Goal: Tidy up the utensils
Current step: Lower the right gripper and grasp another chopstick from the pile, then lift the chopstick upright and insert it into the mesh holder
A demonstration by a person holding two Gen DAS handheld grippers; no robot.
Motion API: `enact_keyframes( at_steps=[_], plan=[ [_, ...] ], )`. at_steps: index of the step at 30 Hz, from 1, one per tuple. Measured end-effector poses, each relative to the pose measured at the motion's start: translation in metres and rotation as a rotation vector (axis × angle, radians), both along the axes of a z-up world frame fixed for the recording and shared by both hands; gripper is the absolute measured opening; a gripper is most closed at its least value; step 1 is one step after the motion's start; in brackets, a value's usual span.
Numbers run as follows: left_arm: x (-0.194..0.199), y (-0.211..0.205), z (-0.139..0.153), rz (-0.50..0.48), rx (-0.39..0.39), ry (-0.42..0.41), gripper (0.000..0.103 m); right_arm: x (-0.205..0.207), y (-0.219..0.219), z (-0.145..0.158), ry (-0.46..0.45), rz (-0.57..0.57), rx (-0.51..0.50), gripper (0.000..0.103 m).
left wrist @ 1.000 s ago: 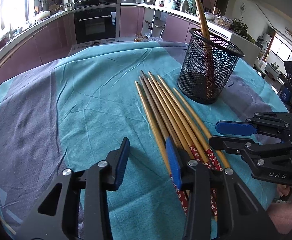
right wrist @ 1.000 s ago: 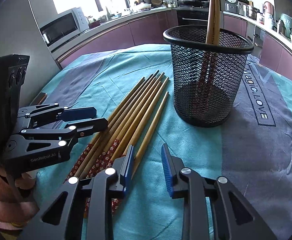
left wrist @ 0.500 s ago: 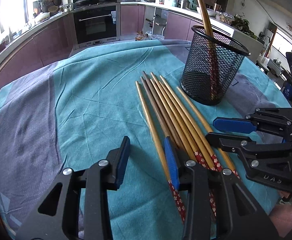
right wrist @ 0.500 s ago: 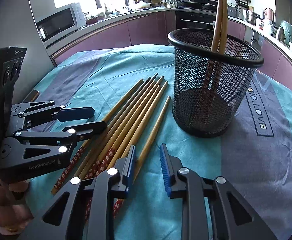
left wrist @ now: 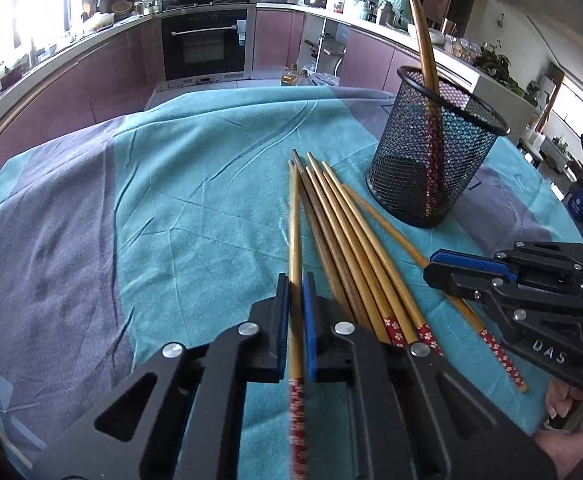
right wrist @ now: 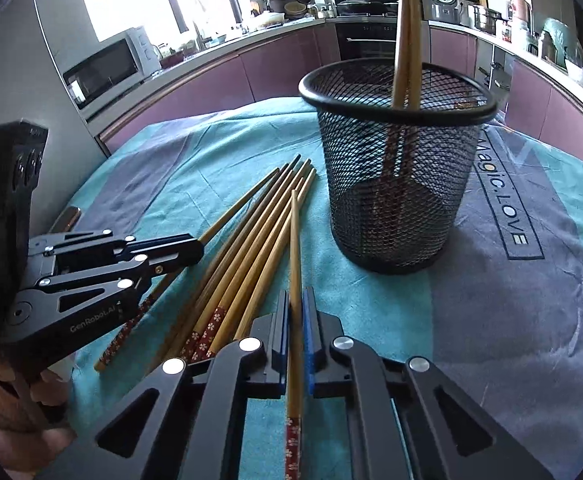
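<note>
Your left claw [left wrist: 296, 312] and right claw [right wrist: 296, 320] each clamp one bamboo chopstick [left wrist: 294, 240], outermost of the row beside the black mesh cup [right wrist: 395, 168], lengthwise for dropping in.

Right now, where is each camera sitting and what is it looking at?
Left wrist: rides the left tool, shut on one bamboo chopstick, facing the oven; right tool at right.
Right wrist: rides the right tool, shut on another chopstick; left tool at left.
Shared: black mesh cup, loose chopsticks.
</note>
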State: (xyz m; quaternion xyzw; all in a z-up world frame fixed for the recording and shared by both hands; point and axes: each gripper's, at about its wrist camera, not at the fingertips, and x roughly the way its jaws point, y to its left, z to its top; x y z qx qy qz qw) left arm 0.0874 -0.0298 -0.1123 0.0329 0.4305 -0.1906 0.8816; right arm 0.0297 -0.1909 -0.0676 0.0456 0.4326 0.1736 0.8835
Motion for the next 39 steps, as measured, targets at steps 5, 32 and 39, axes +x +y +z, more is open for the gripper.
enact_keyframes(
  at_steps=[5,32,39],
  plan=[
    [-0.011,0.004,0.007,-0.029,-0.024,-0.010,0.008,-0.006,-0.001,0.009,-0.020,0.041,0.035,0.006],
    [0.001,-0.006,-0.001,-0.080,0.016,0.041,0.007,0.001,0.020,0.005,-0.007,0.107,-0.028,0.006],
    [-0.010,-0.001,0.021,-0.101,-0.024,-0.006,0.007,-0.010,0.006,0.030,-0.065,0.122,0.035,0.006]
  ],
)
